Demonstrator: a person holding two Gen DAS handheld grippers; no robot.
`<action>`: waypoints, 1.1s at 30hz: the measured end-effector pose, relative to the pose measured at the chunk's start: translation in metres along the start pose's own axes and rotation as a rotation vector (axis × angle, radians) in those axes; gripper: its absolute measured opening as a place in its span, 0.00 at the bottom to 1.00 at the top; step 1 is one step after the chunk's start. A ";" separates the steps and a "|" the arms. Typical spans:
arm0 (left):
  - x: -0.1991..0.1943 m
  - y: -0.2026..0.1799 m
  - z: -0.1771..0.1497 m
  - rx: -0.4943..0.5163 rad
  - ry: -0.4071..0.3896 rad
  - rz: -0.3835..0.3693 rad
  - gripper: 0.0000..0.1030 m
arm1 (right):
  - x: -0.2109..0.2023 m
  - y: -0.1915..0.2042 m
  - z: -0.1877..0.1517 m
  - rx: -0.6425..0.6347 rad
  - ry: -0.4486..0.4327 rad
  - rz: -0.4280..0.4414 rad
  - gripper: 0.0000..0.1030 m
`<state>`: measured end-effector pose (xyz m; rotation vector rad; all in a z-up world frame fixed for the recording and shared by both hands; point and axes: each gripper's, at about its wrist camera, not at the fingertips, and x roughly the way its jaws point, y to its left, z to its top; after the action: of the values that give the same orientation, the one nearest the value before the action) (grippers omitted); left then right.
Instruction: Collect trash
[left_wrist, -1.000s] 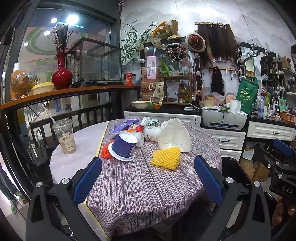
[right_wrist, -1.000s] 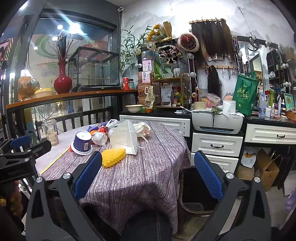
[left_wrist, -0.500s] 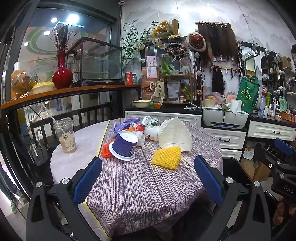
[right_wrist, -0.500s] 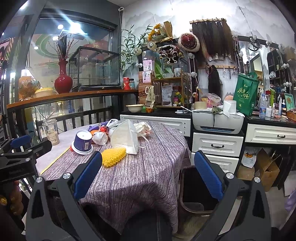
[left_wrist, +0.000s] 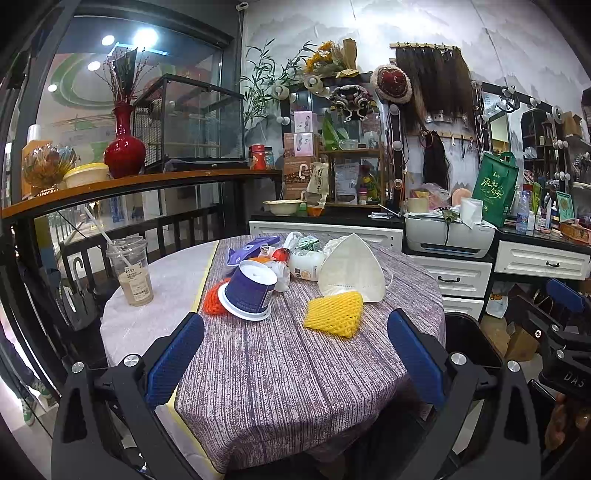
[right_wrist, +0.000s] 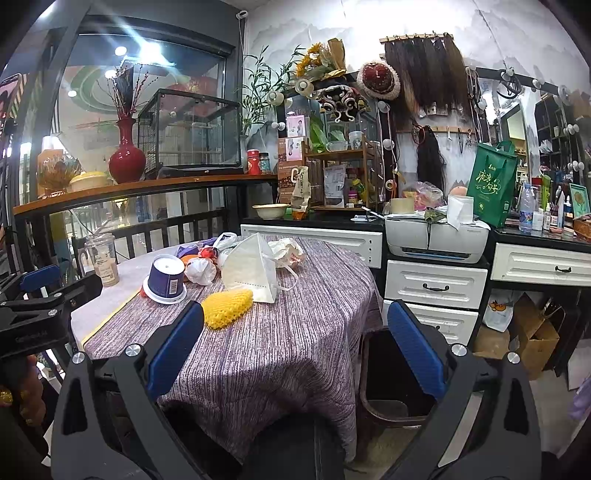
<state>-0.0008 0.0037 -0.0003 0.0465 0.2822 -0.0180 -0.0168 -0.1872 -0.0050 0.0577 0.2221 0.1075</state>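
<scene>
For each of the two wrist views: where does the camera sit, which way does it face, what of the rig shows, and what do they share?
Left wrist: behind the open left gripper, facing the table head-on; right gripper at right edge.
Right wrist: behind the open right gripper, right of the table, over the black bin; left gripper at left edge.
Shared: yellow foam net, white mask, purple cup.

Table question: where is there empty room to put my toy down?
Bare cloth lies on the table between the yellow foam net and the near edge. The pale part beside the drink cup is bare too. It's crowded around the purple cup and mask.
</scene>
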 end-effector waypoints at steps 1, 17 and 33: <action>0.000 0.000 0.000 0.001 0.000 -0.001 0.95 | 0.000 0.000 0.000 0.000 -0.001 0.000 0.95; 0.006 0.000 -0.002 -0.001 0.030 0.004 0.95 | 0.003 -0.004 0.000 0.015 0.023 0.004 0.95; 0.006 -0.001 -0.003 0.002 0.036 0.003 0.95 | 0.004 -0.001 -0.001 0.002 0.029 0.007 0.95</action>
<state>0.0037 0.0024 -0.0047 0.0494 0.3178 -0.0141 -0.0131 -0.1877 -0.0068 0.0591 0.2511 0.1153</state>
